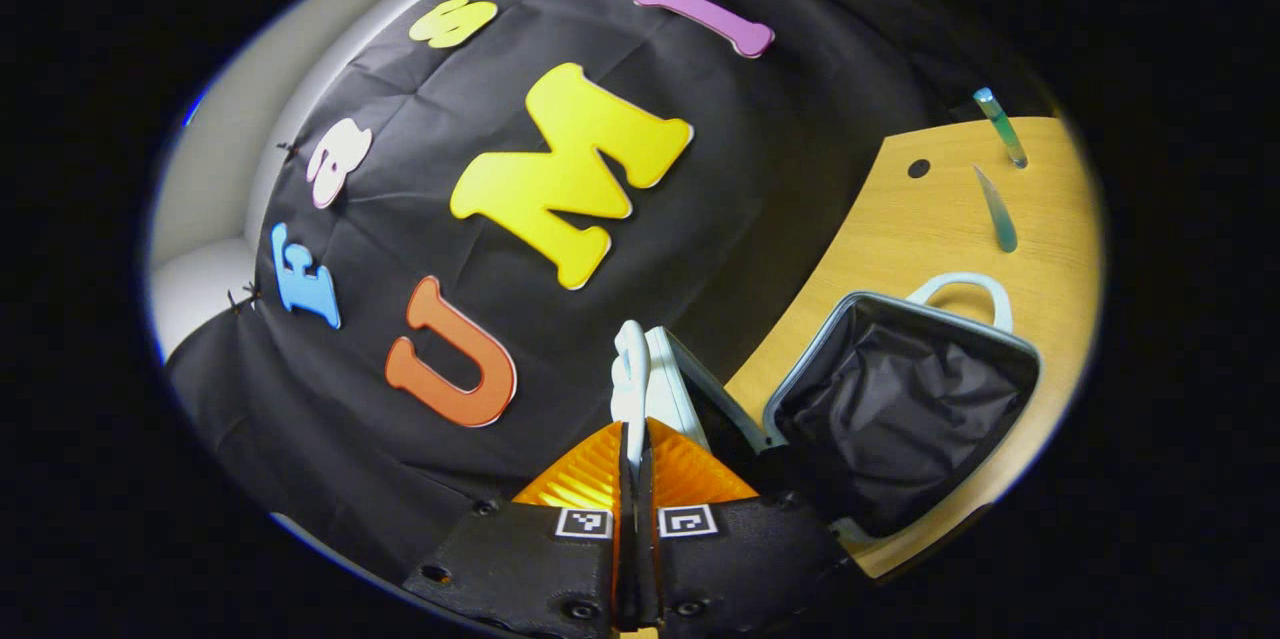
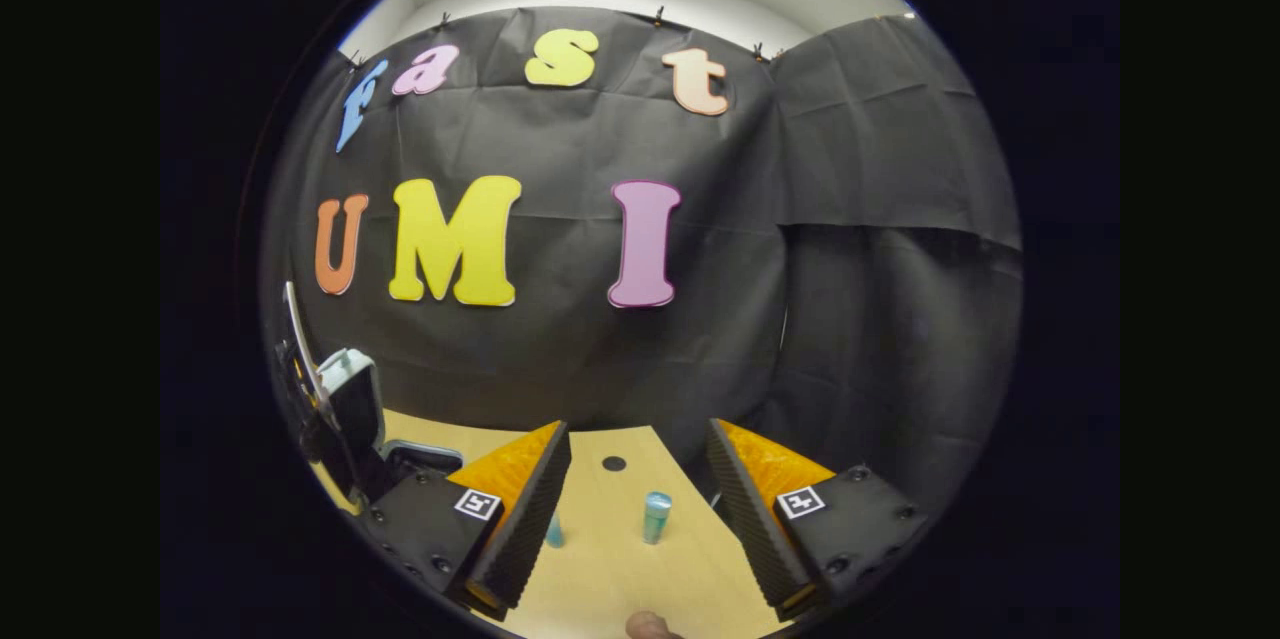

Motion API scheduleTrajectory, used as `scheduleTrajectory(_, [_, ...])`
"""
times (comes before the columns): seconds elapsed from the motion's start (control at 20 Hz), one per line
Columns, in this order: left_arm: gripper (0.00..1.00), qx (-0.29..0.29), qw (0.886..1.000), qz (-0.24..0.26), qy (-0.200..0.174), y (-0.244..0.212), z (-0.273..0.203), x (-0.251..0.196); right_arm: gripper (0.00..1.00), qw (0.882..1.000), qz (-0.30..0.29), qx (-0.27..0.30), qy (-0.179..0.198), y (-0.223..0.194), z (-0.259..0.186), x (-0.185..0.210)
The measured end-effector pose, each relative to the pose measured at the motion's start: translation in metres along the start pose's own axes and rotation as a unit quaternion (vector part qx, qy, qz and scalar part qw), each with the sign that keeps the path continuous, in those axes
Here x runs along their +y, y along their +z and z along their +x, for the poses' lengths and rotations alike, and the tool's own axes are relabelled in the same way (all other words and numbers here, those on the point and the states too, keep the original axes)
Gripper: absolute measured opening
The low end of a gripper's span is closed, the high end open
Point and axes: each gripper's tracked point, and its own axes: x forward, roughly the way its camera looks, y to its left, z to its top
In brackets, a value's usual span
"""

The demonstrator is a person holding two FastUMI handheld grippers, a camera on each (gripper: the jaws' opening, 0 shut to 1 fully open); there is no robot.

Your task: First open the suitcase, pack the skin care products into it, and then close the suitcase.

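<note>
The two tubes (image 2: 656, 516) are the things to pack. One stands upright on the tabletop (image 2: 600, 569) just ahead of the right gripper (image 2: 637, 509), between its wide-open jaws; the second (image 2: 553, 531) peeks out just beside the left-hand jaw, half hidden. They look like small, light plastic tubes, smooth and probably slippery, and the standing one would tip at a nudge. I would take it across the middle of its body, squeezing gently so it does not squirt out.

The suitcase (image 1: 905, 409) lies open to the right of the left gripper (image 1: 632, 449), its soft dark lining slack and empty. The lid (image 1: 660, 384) stands up directly ahead of the left jaws, which are closed on its pale edge. It seems a stiff shell, light enough to swing from that edge.
</note>
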Motion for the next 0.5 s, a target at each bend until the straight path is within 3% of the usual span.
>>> scheduleTrajectory(0.2, [0.02,0.0,1.0,-0.01,0.005,-0.056,0.006,0.032,0.81,1.0,-0.012,0.0,-0.005,0.003,-0.021,0.036])
scheduleTrajectory(0.35, [0.03,0.026,0.999,0.035,-0.002,-0.114,0.022,0.048,0.81,1.0,-0.022,0.006,-0.007,0.0,-0.032,0.053])
scheduleTrajectory(0.5, [0.03,0.057,0.998,0.005,-0.025,-0.169,0.042,0.046,0.81,0.999,-0.038,0.015,-0.013,-0.005,-0.036,0.061])
